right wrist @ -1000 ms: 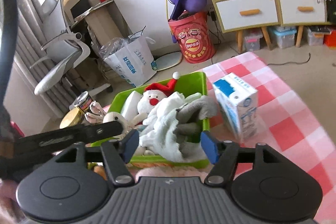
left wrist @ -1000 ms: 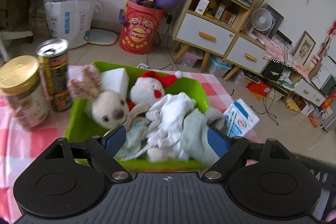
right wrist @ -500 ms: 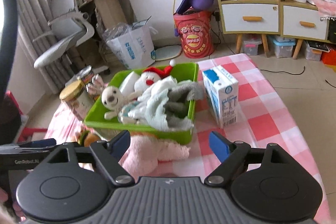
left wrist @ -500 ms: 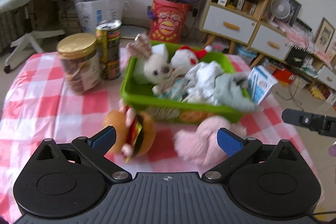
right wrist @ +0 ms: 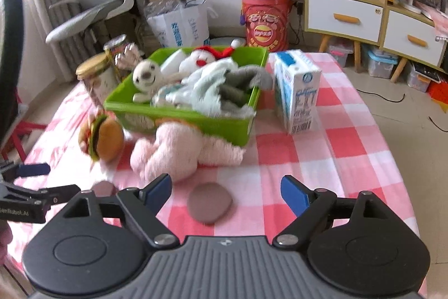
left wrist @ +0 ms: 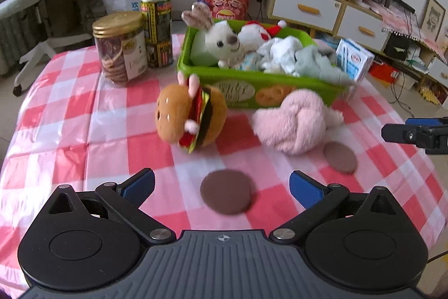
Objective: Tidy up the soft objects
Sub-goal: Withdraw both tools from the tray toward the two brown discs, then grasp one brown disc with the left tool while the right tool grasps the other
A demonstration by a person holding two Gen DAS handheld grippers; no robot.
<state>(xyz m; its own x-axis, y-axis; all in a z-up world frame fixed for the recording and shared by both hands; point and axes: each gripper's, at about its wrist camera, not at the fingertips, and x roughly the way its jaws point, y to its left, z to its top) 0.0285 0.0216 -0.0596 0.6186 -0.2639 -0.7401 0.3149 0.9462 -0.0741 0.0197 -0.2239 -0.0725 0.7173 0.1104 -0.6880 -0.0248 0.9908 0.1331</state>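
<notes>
A green bin [left wrist: 252,93] on the checked table holds a bunny plush [left wrist: 224,41], a Santa plush [left wrist: 256,31] and crumpled white and grey cloths [left wrist: 294,58]. In front of it lie a hamburger plush [left wrist: 190,116] and a pink plush [left wrist: 294,122]. My left gripper [left wrist: 222,182] hangs open above a flat brown disc [left wrist: 225,191], short of both plushes. My right gripper [right wrist: 226,187] has its jaws opening with nothing between them; the pink plush [right wrist: 179,153] lies just ahead to its left, and a brown disc [right wrist: 209,203] lies on the table below.
A cookie jar [left wrist: 120,46] and a tall can [left wrist: 156,30] stand left of the bin, a milk carton [right wrist: 296,94] to its right. A second brown disc [left wrist: 340,157] lies near the pink plush. Beyond the table are a chair, bags and shelves.
Both grippers have drawn back from the bin and their jaws have widened. The hamburger plush, the pink plush and the brown discs have come into view in front of the bin.
</notes>
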